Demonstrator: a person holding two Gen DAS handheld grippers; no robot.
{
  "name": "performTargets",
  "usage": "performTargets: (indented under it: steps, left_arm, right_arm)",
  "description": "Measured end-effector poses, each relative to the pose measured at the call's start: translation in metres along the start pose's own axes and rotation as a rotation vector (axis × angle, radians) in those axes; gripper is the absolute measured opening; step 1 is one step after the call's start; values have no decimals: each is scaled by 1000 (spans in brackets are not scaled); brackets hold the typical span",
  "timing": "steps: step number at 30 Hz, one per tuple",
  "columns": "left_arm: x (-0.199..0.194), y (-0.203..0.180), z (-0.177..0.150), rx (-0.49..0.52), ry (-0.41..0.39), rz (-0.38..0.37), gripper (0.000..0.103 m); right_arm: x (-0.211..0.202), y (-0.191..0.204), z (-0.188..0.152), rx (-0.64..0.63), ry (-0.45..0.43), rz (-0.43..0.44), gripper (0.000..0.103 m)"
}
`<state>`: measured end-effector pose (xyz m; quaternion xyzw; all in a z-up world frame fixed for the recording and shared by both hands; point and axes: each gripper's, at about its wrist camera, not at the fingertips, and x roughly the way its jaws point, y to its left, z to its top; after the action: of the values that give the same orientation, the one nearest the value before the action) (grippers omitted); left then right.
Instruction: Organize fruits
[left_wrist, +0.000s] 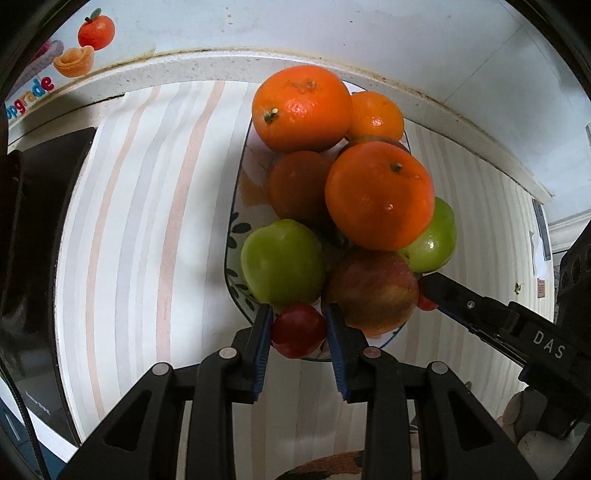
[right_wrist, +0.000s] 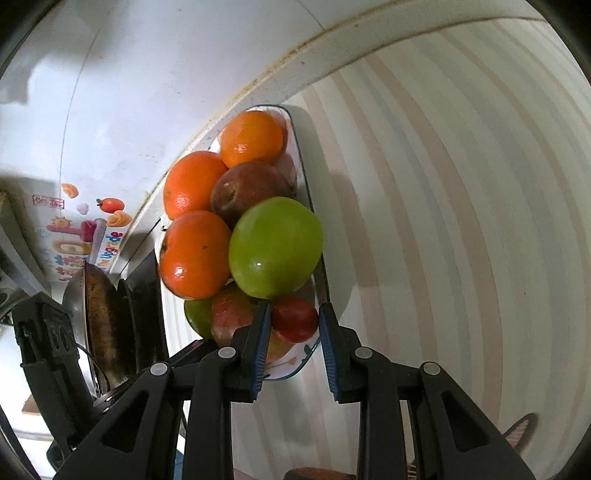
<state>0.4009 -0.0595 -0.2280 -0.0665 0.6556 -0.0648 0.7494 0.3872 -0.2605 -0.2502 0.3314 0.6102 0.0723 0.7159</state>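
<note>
A white plate (left_wrist: 236, 206) with a dark rim holds a pile of fruit: several oranges (left_wrist: 378, 195), two green apples (left_wrist: 282, 260), a red-yellow apple (left_wrist: 371, 290) and small red plums. My left gripper (left_wrist: 299, 314) has its fingers around a small red plum (left_wrist: 299, 330) at the plate's near edge, touching both pads. My right gripper (right_wrist: 294, 312) likewise brackets another small red plum (right_wrist: 295, 319) below a green apple (right_wrist: 275, 247); a small gap shows at its right pad. The right gripper's finger (left_wrist: 454, 291) enters the left wrist view beside the red-yellow apple.
The plate (right_wrist: 314, 343) sits on a striped tablecloth (left_wrist: 147, 221) against a white wall (left_wrist: 332, 26). A box with fruit pictures (left_wrist: 55, 74) stands at the back left. A dark appliance (left_wrist: 40, 221) and a metal pan (right_wrist: 99, 325) stand left of the plate.
</note>
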Motion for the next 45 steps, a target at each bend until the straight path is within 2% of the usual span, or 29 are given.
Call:
performTargets:
  steps: [4, 7, 9, 10, 12, 13, 14, 16, 21, 22, 24, 31, 39, 45]
  left_arm:
    - [4, 6, 1, -36, 15, 5, 32]
    - [3, 11, 2, -69, 17, -3, 34]
    - [-1, 13, 1, -81, 10, -17, 39]
    - [-3, 13, 2, -81, 7, -14, 45]
    - [-12, 12, 0, -78, -11, -14, 54]
    - [-16, 12, 0, -76, -20, -11, 62]
    - [-21, 12, 0, -72, -29, 1, 76]
    - [-31, 10, -2, -55, -50, 25, 88]
    - [-52, 7, -12, 4, -99, 142, 90]
    - [-56, 7, -15, 11, -106, 157, 95]
    - [-66, 6, -20, 14, -120, 161, 96]
    - [-109, 4, -33, 24, -224, 202, 96]
    - [-167, 3, -58, 28, -334, 184, 96]
    - [-208, 7, -99, 47, -389, 151, 96]
  right_arm:
    - [5, -4, 2, 9, 11, 2, 30]
    - [7, -7, 3, 20, 21, 10, 41]
    - [6, -8, 4, 21, 28, 18, 53]
    - [5, -7, 4, 21, 30, 19, 60]
    - [2, -7, 4, 13, 33, 17, 66]
    - [-1, -6, 3, 5, 30, 3, 73]
    - [-5, -5, 2, -8, 23, -15, 83]
    - [-17, 2, -2, -61, -6, -87, 92]
    - [-45, 30, -22, -247, -100, -352, 97]
    - [-50, 35, -25, -275, -112, -373, 97]
    - [-61, 45, -34, -322, -135, -420, 97]
    - [-106, 70, -53, -397, -230, -459, 97]
    - [-152, 94, -86, -422, -303, -440, 98]
    - [-198, 109, -130, -407, -381, -418, 98]
